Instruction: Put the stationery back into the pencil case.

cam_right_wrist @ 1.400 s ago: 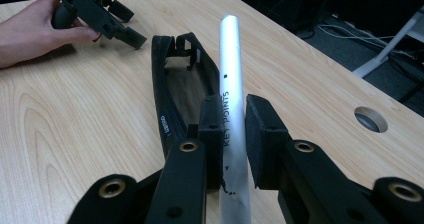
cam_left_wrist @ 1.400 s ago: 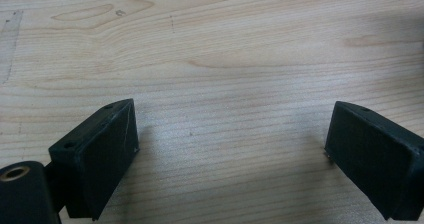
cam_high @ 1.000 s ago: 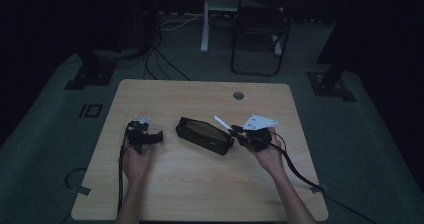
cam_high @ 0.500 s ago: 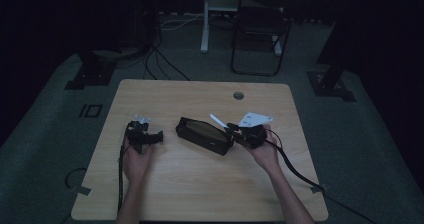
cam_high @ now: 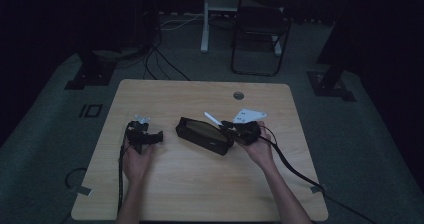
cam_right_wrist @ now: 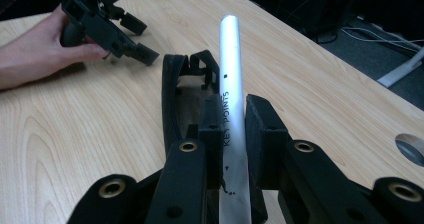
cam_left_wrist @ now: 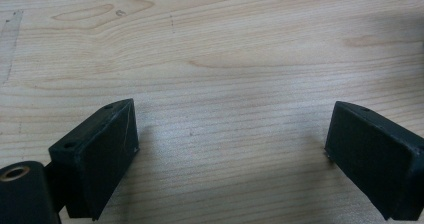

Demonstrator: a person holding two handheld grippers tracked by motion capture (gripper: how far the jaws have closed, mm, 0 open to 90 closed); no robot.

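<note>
Right gripper point(cam_high: 226, 127) clamps a silver pen point(cam_high: 212, 119) over an open black case point(cam_high: 204, 135) on a wooden table point(cam_high: 200, 184).

In the right gripper view the jaws press on both sides of the pen point(cam_right_wrist: 232, 109), printed "KEY POINTS", whose tip points toward 12 o'clock above the case point(cam_right_wrist: 176, 99). In the high view the case lies at the table's centre, with the left gripper point(cam_high: 159, 136) at its 9 o'clock, well apart, low over the table. The left gripper view shows its jaws spread wide over bare wood point(cam_left_wrist: 215, 59), gripping nothing.
</note>
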